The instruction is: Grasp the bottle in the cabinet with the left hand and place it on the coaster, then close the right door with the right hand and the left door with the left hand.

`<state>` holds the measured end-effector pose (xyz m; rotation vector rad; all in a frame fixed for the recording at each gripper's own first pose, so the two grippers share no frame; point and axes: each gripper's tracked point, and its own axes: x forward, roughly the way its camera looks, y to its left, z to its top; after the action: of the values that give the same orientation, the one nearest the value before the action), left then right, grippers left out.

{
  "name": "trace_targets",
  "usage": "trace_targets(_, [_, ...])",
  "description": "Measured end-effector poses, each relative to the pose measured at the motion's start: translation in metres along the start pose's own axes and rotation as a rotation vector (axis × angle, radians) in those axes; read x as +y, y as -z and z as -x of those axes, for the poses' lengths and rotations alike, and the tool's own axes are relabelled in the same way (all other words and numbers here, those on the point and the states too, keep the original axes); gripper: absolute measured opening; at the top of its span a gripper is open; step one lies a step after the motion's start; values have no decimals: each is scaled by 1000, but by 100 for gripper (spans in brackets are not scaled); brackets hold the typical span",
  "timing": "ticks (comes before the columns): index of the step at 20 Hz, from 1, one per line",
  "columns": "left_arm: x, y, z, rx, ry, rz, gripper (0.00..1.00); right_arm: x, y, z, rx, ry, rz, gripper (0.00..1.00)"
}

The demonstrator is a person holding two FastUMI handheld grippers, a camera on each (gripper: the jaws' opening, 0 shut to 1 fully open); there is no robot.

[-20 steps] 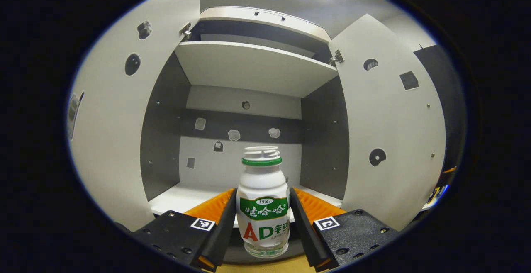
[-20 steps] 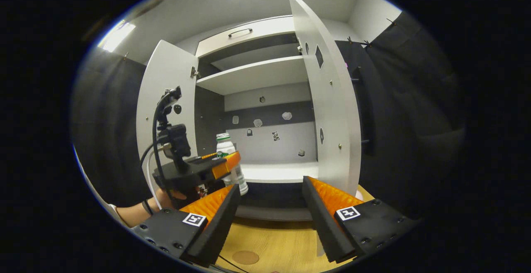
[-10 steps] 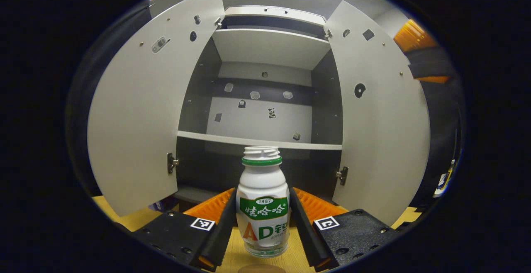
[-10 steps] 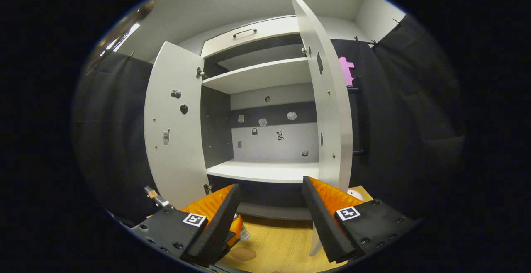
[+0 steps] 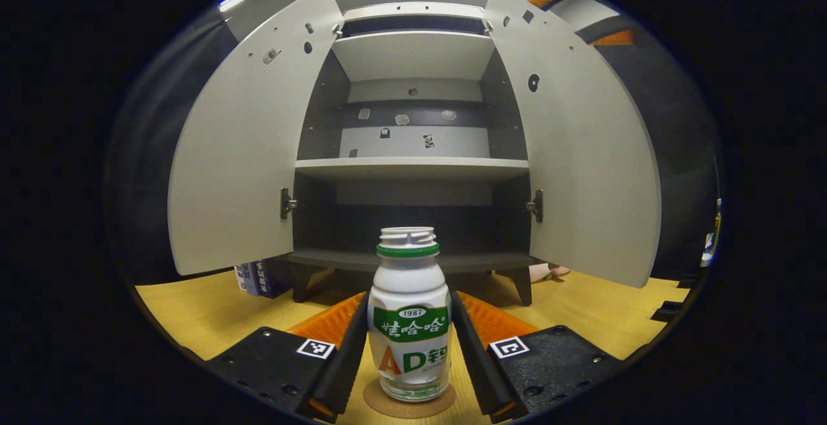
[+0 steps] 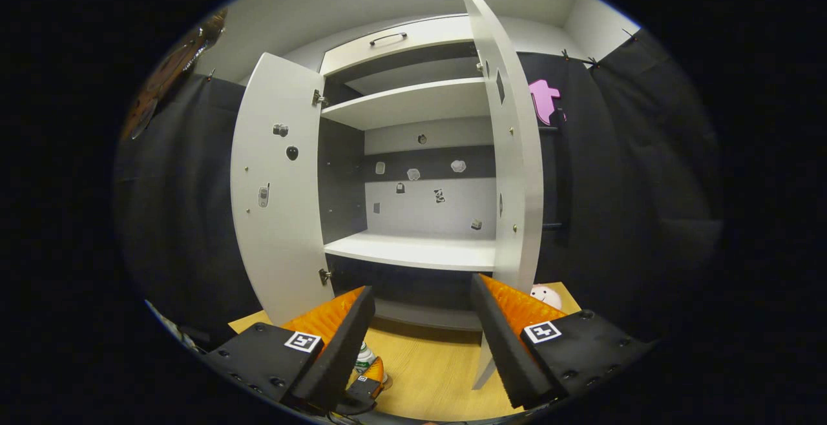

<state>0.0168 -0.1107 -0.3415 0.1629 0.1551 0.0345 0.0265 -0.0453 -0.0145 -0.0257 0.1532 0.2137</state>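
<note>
Bottle (image 5: 409,321): small, capless, upright on coaster (image 5: 409,404) before the cabinet (image 5: 413,166). Likely light, stiff plastic, slick label; easily tipped. Best held mid-body. Left gripper (image 5: 409,341) clamps it there. Right gripper (image 6: 420,341) hangs open, empty.

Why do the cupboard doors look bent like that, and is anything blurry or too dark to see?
In the left gripper view the lens bows both cabinet doors outward, while the bottle in the centre stays sharp and well lit. In the right gripper view the right door curves too, a ceiling light glares at the top, and the bottom compartment lies in deep shadow.
</note>
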Motion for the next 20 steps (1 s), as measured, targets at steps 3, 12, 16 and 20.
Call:
trace_targets(3, [1, 6, 2, -1, -9, -19, 73, -5, -1, 2, -9, 15, 8, 98])
trace_targets(12, [-12, -38, 6, -46, 85, 14, 98, 3, -5, -4, -21, -16, -26, 98])
trace_targets(16, [-10, -108, 6, -90, 119, 82, 97, -1, -7, -2, -49, -9, -58, 98])
trace_targets(20, [3, -162, -6, -60, 130, 121, 96, -11, -16, 8, -94, 13, -59, 99])
